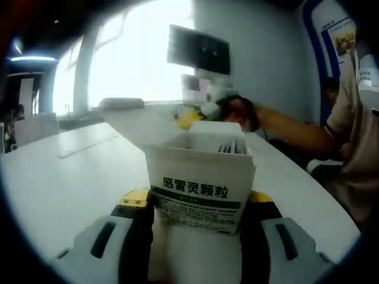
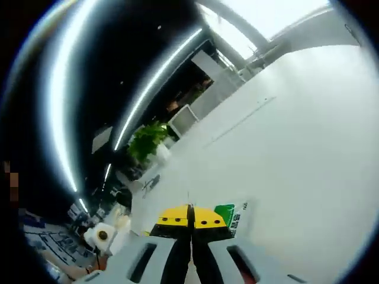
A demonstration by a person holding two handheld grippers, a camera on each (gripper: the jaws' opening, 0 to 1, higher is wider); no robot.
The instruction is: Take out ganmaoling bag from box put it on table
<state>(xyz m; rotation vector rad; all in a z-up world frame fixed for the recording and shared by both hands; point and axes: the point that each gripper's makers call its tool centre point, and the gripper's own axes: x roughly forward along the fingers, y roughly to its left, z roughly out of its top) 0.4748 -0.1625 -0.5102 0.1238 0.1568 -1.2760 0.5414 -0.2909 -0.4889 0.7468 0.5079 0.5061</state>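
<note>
Your left gripper [image 1: 198, 228] holds the white ganmaoling box [image 1: 200, 189] upright between its fingers, above the white counter [image 1: 65, 177]. The box's top flap [image 1: 127, 115] stands open, and the edges of several sachets [image 1: 228, 145] show inside. Further right, a person's hand [image 1: 237, 112] reaches toward the opening. In the right gripper view, your right gripper [image 2: 190, 228] has its fingers pressed together on a thin white and green bag [image 2: 234, 216] over the counter. The bag looks light, thin and floppy, probably slick, so grip it by a flat edge and set it down gently.
</note>
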